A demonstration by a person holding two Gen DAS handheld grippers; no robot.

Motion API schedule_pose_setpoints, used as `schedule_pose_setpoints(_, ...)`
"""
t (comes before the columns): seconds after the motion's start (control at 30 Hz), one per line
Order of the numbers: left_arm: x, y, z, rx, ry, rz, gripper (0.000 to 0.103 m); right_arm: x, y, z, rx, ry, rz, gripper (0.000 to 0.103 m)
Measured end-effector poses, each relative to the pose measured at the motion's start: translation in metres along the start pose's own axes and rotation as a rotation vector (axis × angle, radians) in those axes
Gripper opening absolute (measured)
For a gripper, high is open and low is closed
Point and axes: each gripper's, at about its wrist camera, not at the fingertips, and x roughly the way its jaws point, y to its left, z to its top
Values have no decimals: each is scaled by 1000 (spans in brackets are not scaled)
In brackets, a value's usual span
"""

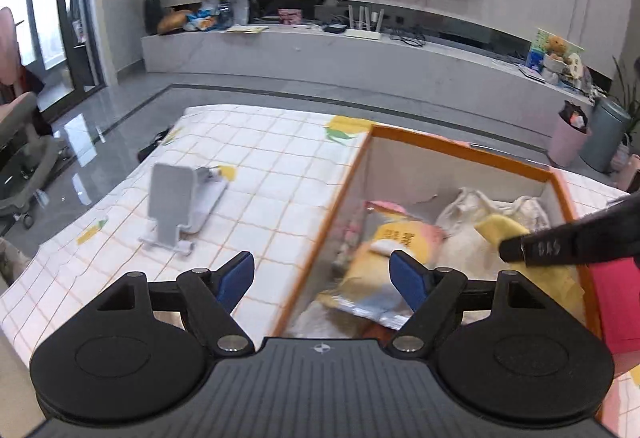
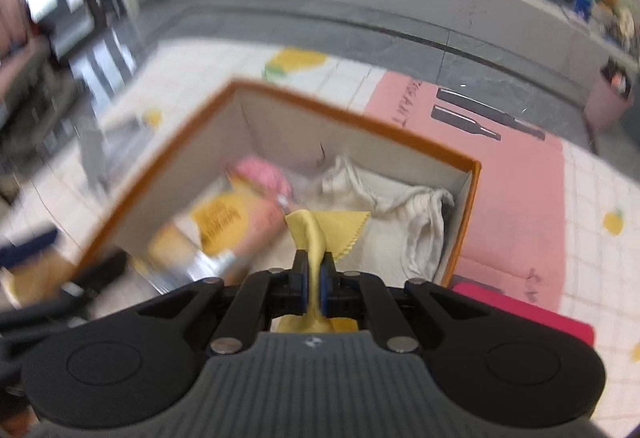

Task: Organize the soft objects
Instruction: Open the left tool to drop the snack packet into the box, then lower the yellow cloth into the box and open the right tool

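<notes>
An orange-rimmed cardboard box [image 1: 362, 166] [image 2: 168, 162] stands on the checked tablecloth. Inside lie a white cloth [image 1: 464, 238] [image 2: 404, 206], a yellow and pink snack packet [image 1: 384, 250] [image 2: 224, 222] and something pink [image 2: 260, 172]. My right gripper [image 2: 314, 278] is shut on a yellow cloth [image 2: 320, 230] and holds it over the box's near right part. It also enters the left wrist view [image 1: 508, 250] from the right, with the yellow cloth [image 1: 500, 228] at its tip. My left gripper [image 1: 322, 278] is open and empty, above the box's near left wall.
A grey phone stand [image 1: 172, 206] stands on the tablecloth left of the box. A pink mat [image 2: 500, 166] with dark bottle prints lies right of the box. A red object [image 1: 616, 302] [image 2: 528, 314] sits by the box's near right corner. Bins [image 1: 588, 134] stand on the floor beyond.
</notes>
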Motion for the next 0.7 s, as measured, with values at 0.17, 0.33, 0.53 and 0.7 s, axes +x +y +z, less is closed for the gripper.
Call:
schedule_pose_setpoints(0.17,0,11,-10,-15,3,-5,90,27,21,-13,-139,87,-63,3)
schedule_pose_setpoints(0.33,1,5,-19,81,13,-53,90,37,27,-21,-146,71,-92,7)
schedule_pose_setpoints(0.53,-4,3,-21,96,-10,-53,90,32,34,-27,-172,28,-104,39)
schedule_pose_setpoints(0.7,-9,-3,-22,148,1,-54,90,22,43,-27,-206,-42,-112,84)
